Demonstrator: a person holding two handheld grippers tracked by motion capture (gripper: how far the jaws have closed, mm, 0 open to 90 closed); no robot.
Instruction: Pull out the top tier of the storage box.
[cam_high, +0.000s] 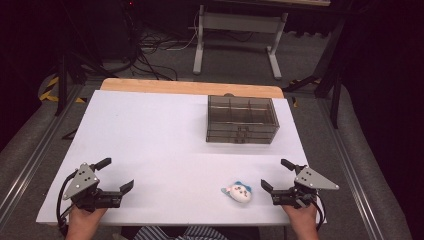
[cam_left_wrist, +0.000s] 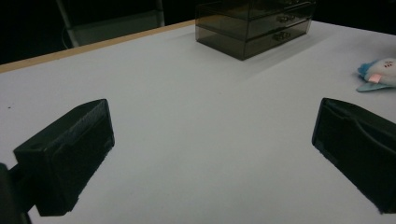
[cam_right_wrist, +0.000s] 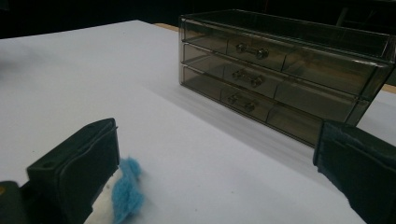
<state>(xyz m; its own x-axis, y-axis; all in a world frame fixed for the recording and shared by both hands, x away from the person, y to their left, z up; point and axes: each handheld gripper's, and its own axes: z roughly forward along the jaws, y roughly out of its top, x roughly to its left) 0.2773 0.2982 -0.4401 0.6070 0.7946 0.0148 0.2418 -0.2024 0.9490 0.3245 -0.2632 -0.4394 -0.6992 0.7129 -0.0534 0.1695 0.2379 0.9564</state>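
Plenty of bare table (cam_high: 160, 135) ahead.

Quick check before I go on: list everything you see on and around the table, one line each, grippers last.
plush toy: one, white with blue ears, near edge of table, just left of right gripper
drawer box: one, smoky clear plastic, three drawers, far right of table
table: one, white top with wooden far edge
metal stand: one, grey, on floor beyond table
cables: several, dark, on floor beyond table
left gripper: one, black, near left corner, jaws open, nothing between
right gripper: one, black, near right corner, jaws open, nothing between
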